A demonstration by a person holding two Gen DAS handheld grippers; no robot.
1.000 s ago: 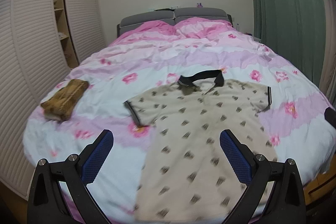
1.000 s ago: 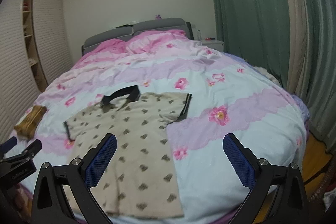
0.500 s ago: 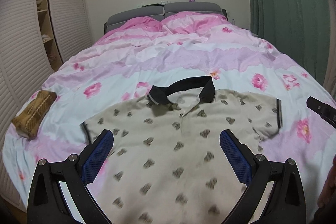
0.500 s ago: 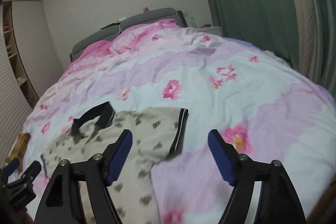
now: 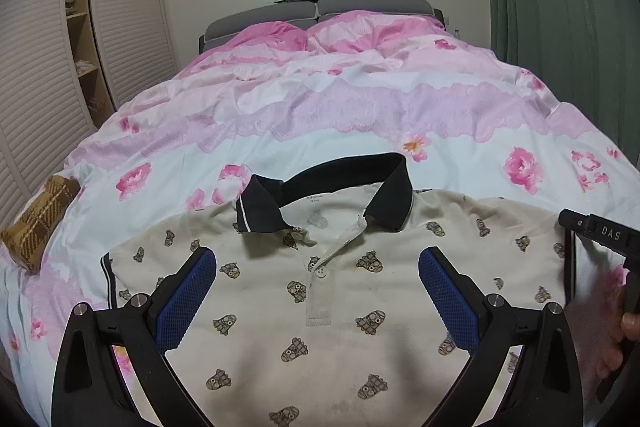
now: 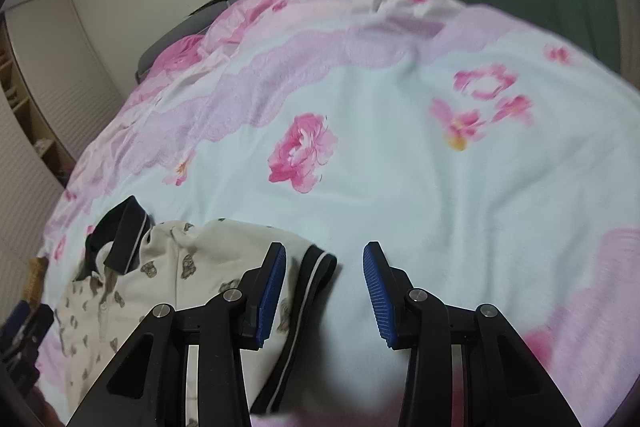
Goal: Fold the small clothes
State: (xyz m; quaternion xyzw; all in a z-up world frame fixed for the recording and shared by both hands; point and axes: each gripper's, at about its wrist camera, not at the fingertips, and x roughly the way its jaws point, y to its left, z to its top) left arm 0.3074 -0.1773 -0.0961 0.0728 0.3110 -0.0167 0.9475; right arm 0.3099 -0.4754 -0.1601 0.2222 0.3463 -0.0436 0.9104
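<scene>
The left gripper [image 5: 318, 301] is held spread over the shirt [image 5: 340, 291]; the right gripper [image 6: 324, 293], just narrowed, straddles the sleeve hem [image 6: 310, 277] unpinched

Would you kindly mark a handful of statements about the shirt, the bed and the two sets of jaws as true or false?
1. The polo shirt lies front up on the floral bedcover. True.
2. The shirt's collar is white. False: it is dark, with a thin pale stripe.
3. The right gripper is clamped on the collar. False: its jaws, which have just been closing, stand apart around the dark-trimmed sleeve edge, not yet pressing it.
4. A folded brown plaid cloth lies near the bed's edge, apart from the shirt. True.
5. The left gripper holds a sock. False: its jaws stand open over the shirt's chest, holding nothing.
</scene>
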